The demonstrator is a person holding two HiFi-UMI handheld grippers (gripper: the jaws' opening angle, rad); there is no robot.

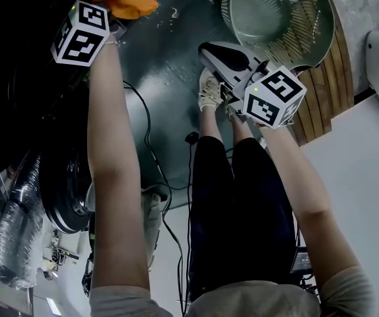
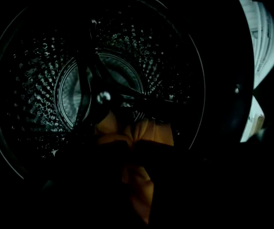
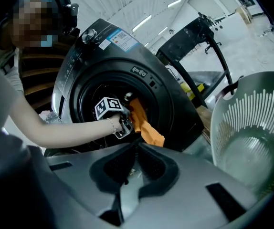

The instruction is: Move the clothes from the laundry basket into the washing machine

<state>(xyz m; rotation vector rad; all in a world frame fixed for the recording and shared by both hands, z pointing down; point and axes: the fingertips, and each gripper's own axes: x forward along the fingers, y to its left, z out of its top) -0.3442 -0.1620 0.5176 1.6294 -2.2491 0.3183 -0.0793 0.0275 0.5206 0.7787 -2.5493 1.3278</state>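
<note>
Step in hand, as judged: loading what appears to be the last garment.

The black front-loading washing machine [image 3: 168, 99] occupies the centre-left of the right gripper view, with its round opening facing out. Its dimpled steel drum [image 2: 41, 80] fills the left gripper view. The pale green slotted plastic laundry basket [image 1: 278, 12], upper right of the head view, shows no garment inside.

The crumpled orange cloth [image 3: 149, 128] hangs at the machine's opening, pinched in the left gripper [image 3: 127, 118].

Recommended: carry the cloth well past the door rim before release, so its trailing end does not drape over the rim.

The right gripper [image 3: 136, 178], lower centre, has its jaws pressed together on nothing.

Count: one machine, one basket, one cloth, two grippers.
</note>
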